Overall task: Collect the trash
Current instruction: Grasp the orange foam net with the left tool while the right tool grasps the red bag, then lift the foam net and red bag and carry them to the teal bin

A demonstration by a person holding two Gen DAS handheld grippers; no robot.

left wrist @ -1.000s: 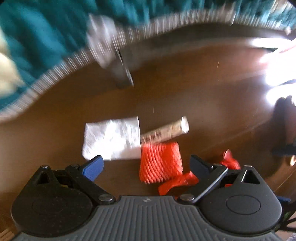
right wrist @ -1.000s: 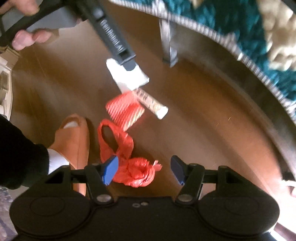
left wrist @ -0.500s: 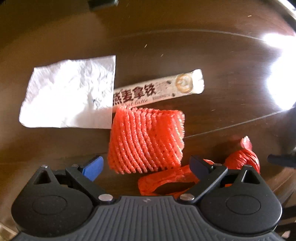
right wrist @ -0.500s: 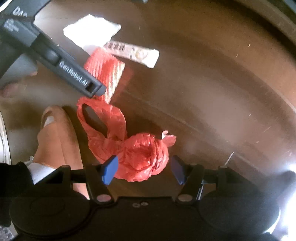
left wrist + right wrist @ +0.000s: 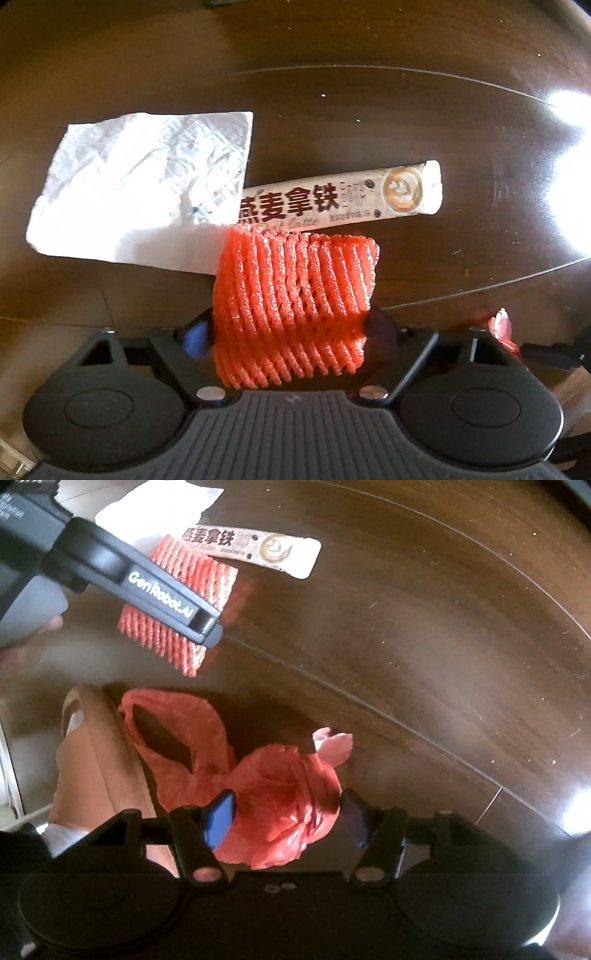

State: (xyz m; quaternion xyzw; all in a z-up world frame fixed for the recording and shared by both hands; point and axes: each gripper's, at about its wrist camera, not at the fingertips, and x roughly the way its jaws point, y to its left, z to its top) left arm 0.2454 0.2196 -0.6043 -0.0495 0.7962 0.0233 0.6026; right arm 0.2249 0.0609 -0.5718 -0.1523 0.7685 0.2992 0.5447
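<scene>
On the dark wood floor, we have dropped both grippers low since a second ago. Our left gripper (image 5: 288, 332) has just been closing, and its pads now press the red foam net (image 5: 295, 310) beside the sachet (image 5: 340, 195) and tissue (image 5: 147, 184). Our right gripper (image 5: 288, 819) stands released around the red bag (image 5: 280, 797), not yet pinching it.

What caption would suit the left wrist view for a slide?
Left gripper closing around an orange foam net on the dark floor, beside a white napkin and a latte sachet.
</scene>
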